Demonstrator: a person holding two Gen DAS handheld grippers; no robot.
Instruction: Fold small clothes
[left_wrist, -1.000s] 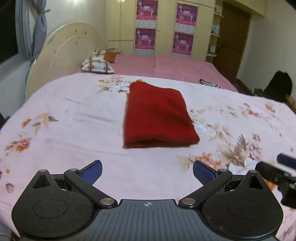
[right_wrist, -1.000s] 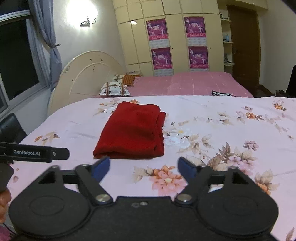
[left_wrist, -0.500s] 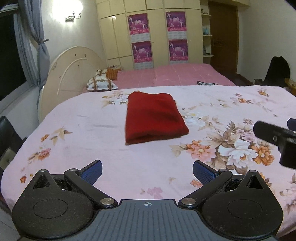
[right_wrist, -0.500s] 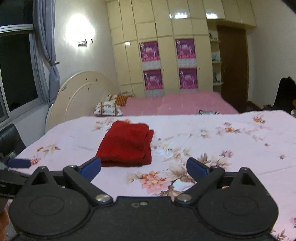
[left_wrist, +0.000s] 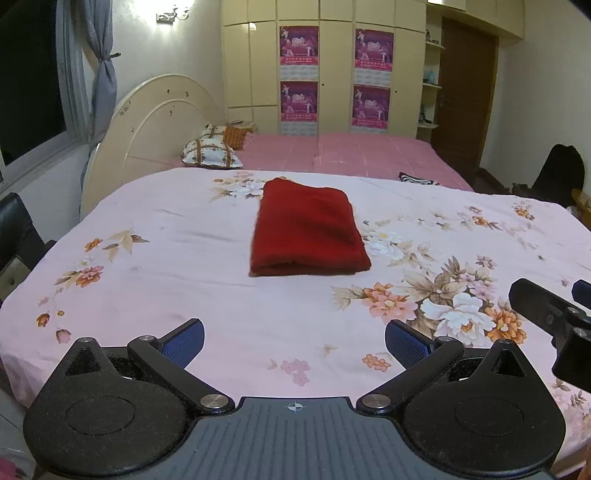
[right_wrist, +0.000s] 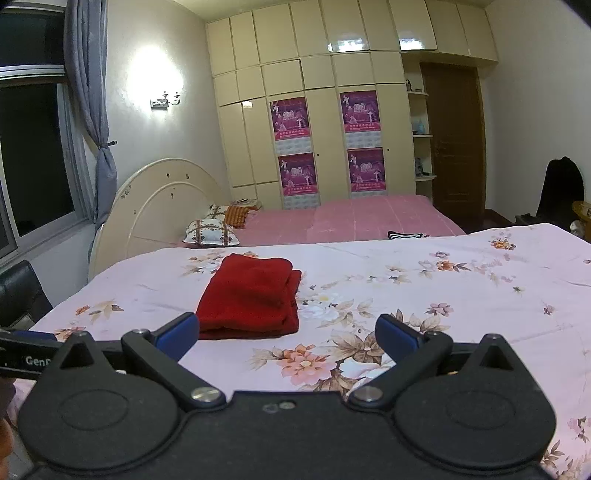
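A red garment (left_wrist: 306, 232) lies folded into a neat rectangle on the pink floral sheet (left_wrist: 184, 258); it also shows in the right wrist view (right_wrist: 251, 299). My left gripper (left_wrist: 294, 341) is open and empty, held back near the sheet's front edge, well short of the garment. My right gripper (right_wrist: 286, 338) is open and empty, also back from the garment, to its right. The right gripper's body shows at the right edge of the left wrist view (left_wrist: 554, 317).
A second bed with a pink cover (left_wrist: 351, 155) and pillows (left_wrist: 212, 153) lies behind. A cream headboard (left_wrist: 155, 125) leans at the left. Wardrobes (right_wrist: 332, 129) and a brown door (right_wrist: 454, 140) stand at the back. A black chair (left_wrist: 18, 229) is at the left.
Both grippers have pulled back and up from the folded garment, which now looks smaller and farther. The garment has not moved. Both stay open.
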